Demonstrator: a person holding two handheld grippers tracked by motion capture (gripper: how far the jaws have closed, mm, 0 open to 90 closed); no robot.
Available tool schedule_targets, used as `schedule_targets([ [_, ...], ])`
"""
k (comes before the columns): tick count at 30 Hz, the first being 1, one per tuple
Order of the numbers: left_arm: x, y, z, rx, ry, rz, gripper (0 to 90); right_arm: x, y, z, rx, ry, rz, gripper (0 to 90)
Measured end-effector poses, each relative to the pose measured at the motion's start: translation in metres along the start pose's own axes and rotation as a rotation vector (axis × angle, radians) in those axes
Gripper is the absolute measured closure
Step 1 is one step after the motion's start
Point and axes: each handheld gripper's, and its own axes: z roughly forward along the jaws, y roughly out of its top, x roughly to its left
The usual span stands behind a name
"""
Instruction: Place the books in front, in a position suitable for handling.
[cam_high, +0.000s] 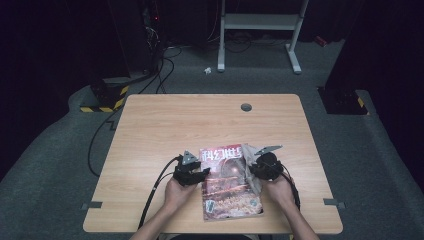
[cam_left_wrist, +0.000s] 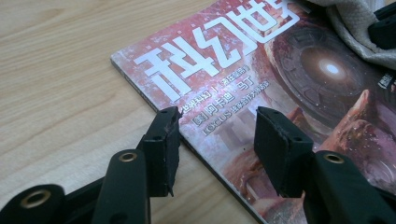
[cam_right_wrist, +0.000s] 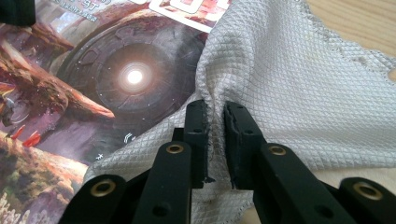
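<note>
The right gripper is clamped on a fold of the grey cloth, its jaws pressed nearly together with the fabric pinched between them. The cloth lies over the right edge of the magazine, partly on its cover and partly on the wooden table. The left gripper stands at the left edge of the magazine with its jaws apart: one jaw is on the table just beside the spine, the other is over the cover. The magazine lies flat near the front edge of the table.
</note>
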Motion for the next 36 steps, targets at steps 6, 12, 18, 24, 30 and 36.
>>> schedule_targets([
  [6, 0.002, 0.006, -0.002, 0.054, -0.038, 0.006, 50.2, -0.001, 0.002, -0.004, 0.015, -0.005, -0.017, 80.7],
  [12, 0.019, 0.012, 0.003, 0.038, 0.001, -0.034, 48.0, 0.010, 0.014, -0.002, -0.014, -0.066, -0.078, 81.2],
  [18, 0.026, 0.009, 0.007, -0.001, -0.004, 0.012, 43.2, 0.017, 0.028, 0.016, 0.019, -0.082, -0.090, 80.8],
  [24, 0.026, 0.009, 0.007, -0.003, -0.001, 0.010, 43.1, 0.037, 0.042, 0.028, 0.032, -0.033, -0.116, 80.8],
  [30, 0.026, 0.009, 0.007, -0.003, 0.002, 0.007, 43.1, 0.074, 0.058, 0.045, 0.018, 0.052, -0.173, 80.6],
  [36, 0.026, 0.009, 0.006, -0.002, 0.009, 0.001, 42.8, 0.105, 0.070, 0.057, 0.011, 0.089, -0.224, 80.1],
])
